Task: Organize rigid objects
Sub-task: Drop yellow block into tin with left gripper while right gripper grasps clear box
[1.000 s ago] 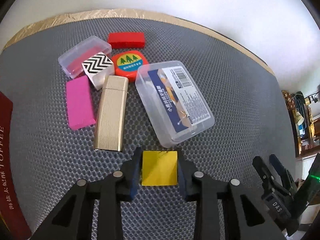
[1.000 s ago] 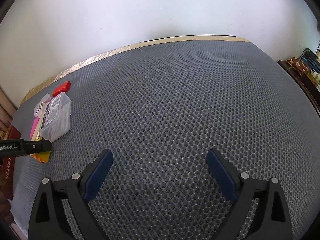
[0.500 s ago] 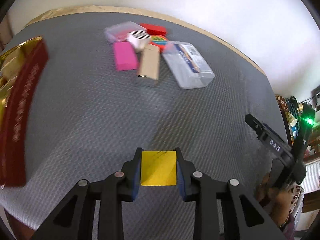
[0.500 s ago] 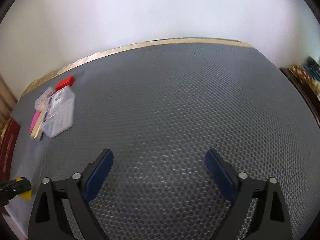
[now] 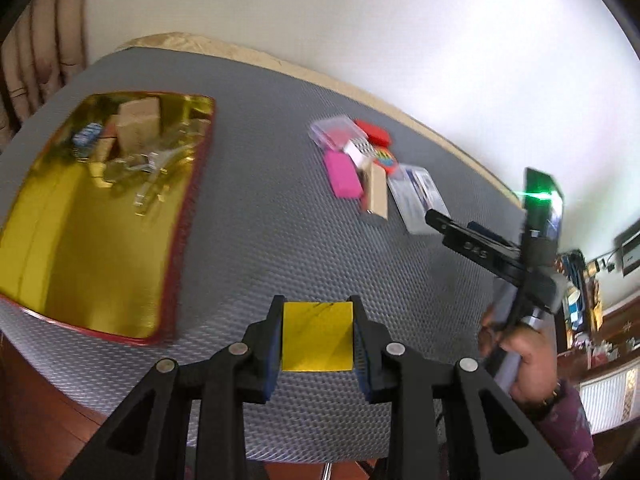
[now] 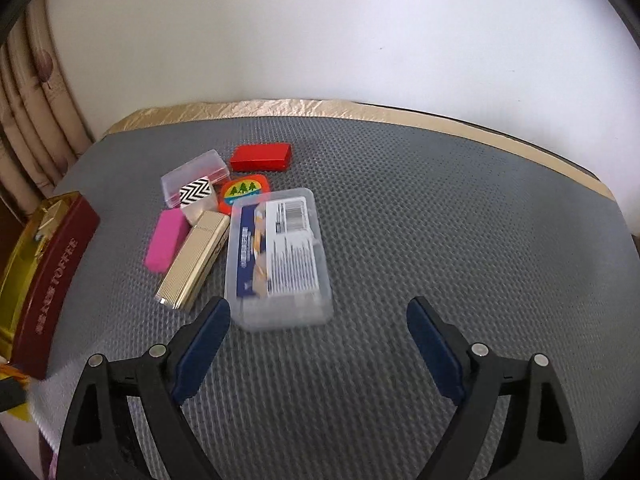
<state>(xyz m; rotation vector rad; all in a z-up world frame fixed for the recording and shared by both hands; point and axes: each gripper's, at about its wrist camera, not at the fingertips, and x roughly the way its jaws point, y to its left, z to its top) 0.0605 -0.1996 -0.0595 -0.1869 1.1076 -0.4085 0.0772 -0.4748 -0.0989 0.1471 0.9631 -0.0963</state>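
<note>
1. The left gripper (image 5: 318, 336) is clamped on a flat yellow block (image 5: 318, 335), both blue pads pressed against its sides, held above the near part of the grey mesh-covered worktop (image 5: 260, 220).
2. To its left on the worktop lies an open red toffee tin (image 5: 176, 248) with a gold lining; a wooden block (image 5: 138, 124) and some small items, too blurred to name, sit at its far end.
3. The right gripper (image 6: 318, 344) is spread wide with nothing between its fingers, low over the worktop just short of a clear plastic case (image 6: 278, 258) with a printed label.
4. Just left of that case lies a ribbed gold case (image 6: 194, 254), and beside it a pink block (image 6: 166, 244).
5. Farther back are a zigzag-patterned box (image 6: 196, 194), an orange tin with trees on it (image 6: 242, 192), a small clear box (image 6: 194, 174) and a red block (image 6: 261, 157), all bunched close together.
</note>
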